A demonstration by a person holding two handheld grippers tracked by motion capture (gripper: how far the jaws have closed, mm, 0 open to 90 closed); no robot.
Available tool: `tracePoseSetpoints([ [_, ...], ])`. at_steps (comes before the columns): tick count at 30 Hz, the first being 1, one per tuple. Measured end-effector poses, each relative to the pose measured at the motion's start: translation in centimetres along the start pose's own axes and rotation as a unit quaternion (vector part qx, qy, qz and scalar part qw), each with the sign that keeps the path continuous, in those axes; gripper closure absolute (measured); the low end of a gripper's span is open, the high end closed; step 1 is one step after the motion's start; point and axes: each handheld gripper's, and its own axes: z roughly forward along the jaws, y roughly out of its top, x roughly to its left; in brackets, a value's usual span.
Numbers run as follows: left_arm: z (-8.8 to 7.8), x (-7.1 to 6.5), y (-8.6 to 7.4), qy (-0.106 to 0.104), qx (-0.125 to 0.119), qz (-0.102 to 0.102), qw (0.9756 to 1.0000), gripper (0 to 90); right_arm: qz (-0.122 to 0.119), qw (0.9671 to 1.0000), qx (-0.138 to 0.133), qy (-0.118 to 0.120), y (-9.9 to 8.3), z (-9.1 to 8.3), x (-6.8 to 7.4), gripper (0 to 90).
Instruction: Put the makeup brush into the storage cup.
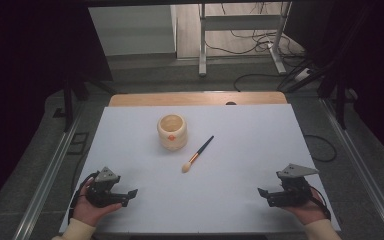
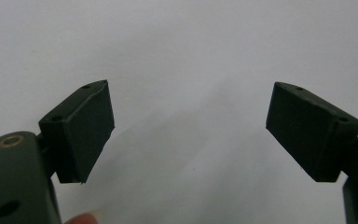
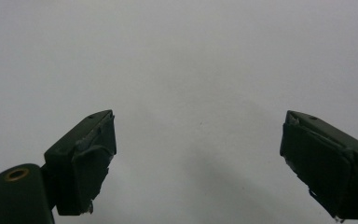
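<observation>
A cream round jar [image 1: 172,131] with an orange mark on its front stands open-topped at the middle of the white table mat [image 1: 240,150]. Just to its right lies a makeup brush [image 1: 198,153], dark handle toward the far right, pale bristles toward me. My left gripper [image 1: 128,196] rests at the near left, held in a hand, jaws pointing inward. Its jaws stand wide apart in the left gripper view, with my left gripper [image 2: 189,133] over bare white mat. My right gripper [image 1: 266,196] rests at the near right, and my right gripper [image 3: 198,163] is open with nothing in it.
A wooden table edge [image 1: 195,98] runs behind the mat. Beyond it stand metal desk legs [image 1: 202,45] and loose cables [image 1: 260,40] on the floor. Metal rails [image 1: 50,170] flank the table on both sides.
</observation>
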Motion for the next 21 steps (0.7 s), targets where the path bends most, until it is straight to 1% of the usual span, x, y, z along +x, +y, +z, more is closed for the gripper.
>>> tracePoseSetpoints([
  [5,0.15,-0.04,0.15,-0.003,0.0,-0.001,1.0,15.9,0.004,1.0,-0.006,-0.001,-0.05,-0.22,-0.09,11.3],
  [8,0.22,-0.01,0.26,-0.003,0.002,0.005,1.0,15.9,0.005,1.0,-0.002,-0.003,-0.15,-0.23,-0.13,11.4],
  [13,0.36,-0.09,0.64,-0.012,-0.003,-0.003,0.9999,15.8,0.008,0.9999,-0.005,-0.003,-0.24,-0.49,-0.17,11.9],
  [15,0.44,-0.22,0.82,-0.012,-0.006,-0.002,0.9999,15.8,0.01,0.9999,-0.009,-0.004,-0.24,-0.53,-0.28,11.9],
  [16,0.54,-0.33,0.72,-0.013,0.0,0.006,0.9999,15.8,0.012,0.9999,-0.01,-0.004,-0.14,-0.57,-0.4,11.9],
  [18,0.49,-0.35,0.62,-0.01,0.004,0.01,0.9999,15.8,0.012,0.9998,-0.013,-0.003,-0.03,-0.58,-0.39,11.9],
  [21,0.4,-0.33,0.68,-0.009,-0.001,0.007,0.9999,15.8,0.01,0.9999,-0.012,-0.003,-0.05,-0.49,-0.33,11.9],
])
